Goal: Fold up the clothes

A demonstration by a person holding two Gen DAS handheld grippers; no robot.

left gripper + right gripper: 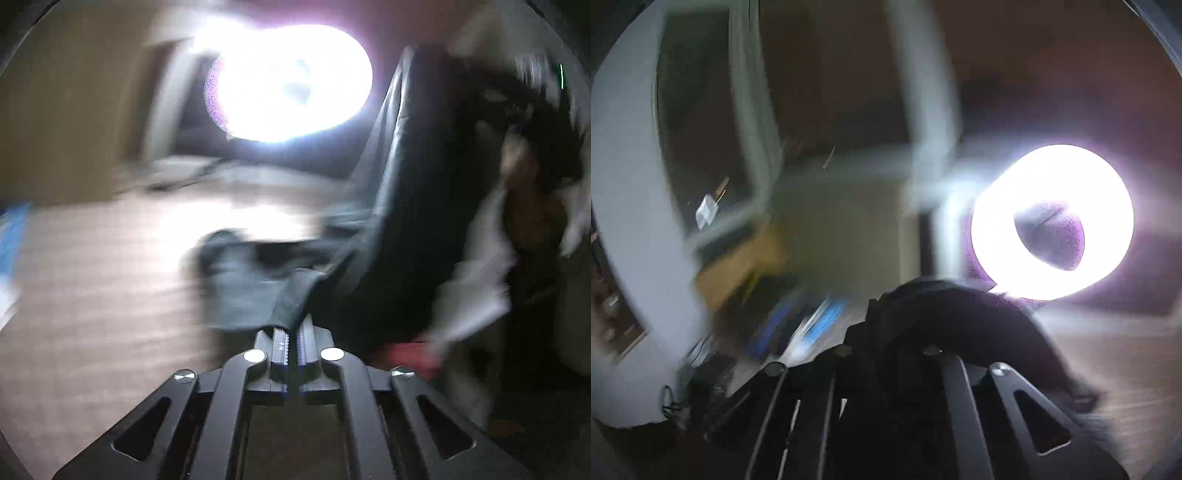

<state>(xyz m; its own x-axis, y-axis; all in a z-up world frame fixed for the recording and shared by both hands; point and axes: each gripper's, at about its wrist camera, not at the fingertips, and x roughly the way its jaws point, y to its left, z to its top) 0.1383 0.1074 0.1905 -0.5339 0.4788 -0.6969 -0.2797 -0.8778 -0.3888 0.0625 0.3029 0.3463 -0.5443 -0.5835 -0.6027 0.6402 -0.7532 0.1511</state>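
Both views are heavily motion-blurred, so fine detail is limited. The left gripper [291,332] is pinching a dark garment [406,221] by its edge, jaws drawn nearly together on the cloth. From that pinch the fabric is rising in a taut band toward the upper right, where the person [532,206] is standing. The likely purpose is to lift the piece clear so it hangs open before folding. A second, greyish heap of cloth [236,280] is lying on the wooden desk [92,295] just beyond the gripper.

In the right wrist view, dark fabric is draping over the right gripper [901,325] and hiding its fingertips. Whether it is clamping cannot be told. A ring light [1052,221] is glaring in both views.
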